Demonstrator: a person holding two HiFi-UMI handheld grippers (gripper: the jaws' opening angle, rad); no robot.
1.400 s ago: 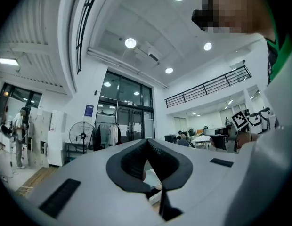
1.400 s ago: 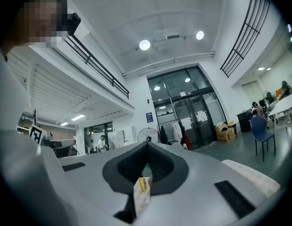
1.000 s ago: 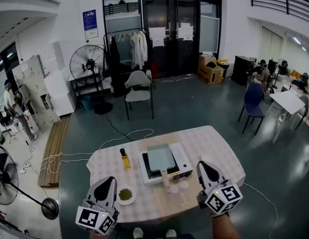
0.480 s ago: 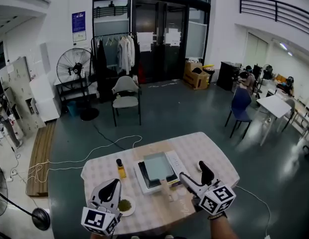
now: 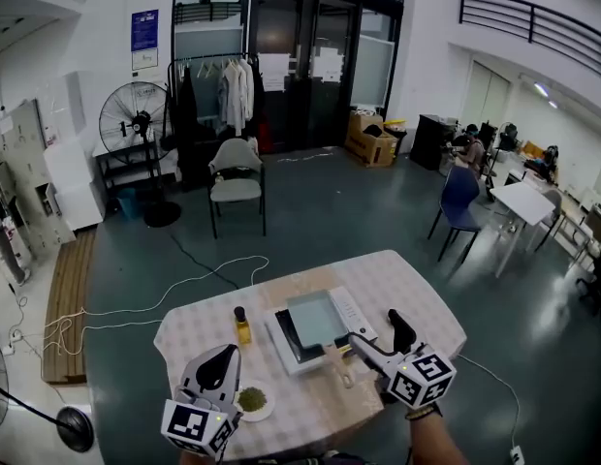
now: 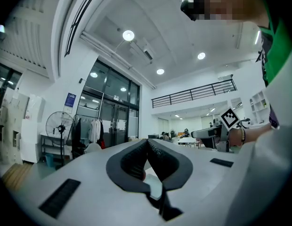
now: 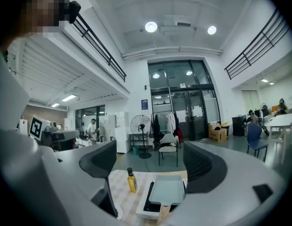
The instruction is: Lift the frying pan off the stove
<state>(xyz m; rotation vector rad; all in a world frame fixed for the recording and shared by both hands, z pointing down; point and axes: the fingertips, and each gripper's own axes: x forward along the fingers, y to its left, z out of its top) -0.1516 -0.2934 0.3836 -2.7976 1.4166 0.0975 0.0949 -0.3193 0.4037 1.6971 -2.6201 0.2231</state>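
**A:** Start at the right gripper (image 5: 372,327). Its jaws have just been opening and now stand spread as wide as they go, with nothing between them. Through the gap, the right gripper view shows the frying pan (image 7: 167,190) and its wooden handle (image 7: 164,213) farther off, untouched.

**B:** And the left gripper (image 6: 147,145)?

**A:** Its jaws meet at the tips and hold nothing. It hangs at the near left edge of the table (image 5: 417,294), close to a small dish (image 5: 250,400) of something green.

**B:** So the pan isn't lifted yet.

**A:** No. It sits flat on the white stove (image 5: 349,308) in the middle of the table, with its handle pointing toward the person.

**B:** What worries you from here?

**A:** The handle is the only place to grip, and the pan is a wide, flat square. If the jaws close near the handle's free end, I'd expect the pan to droop or twist as it comes up. If they close off-centre, the smooth wood could slip out.

**B:** Anything nearby at risk?

**A:** The oil bottle (image 5: 242,328) stands just left of the stove, and a swinging pan could knock it over. A dragged lift rather than a clean one could shove the stove across the table. The closed left gripper can't steady anything unless it opens.
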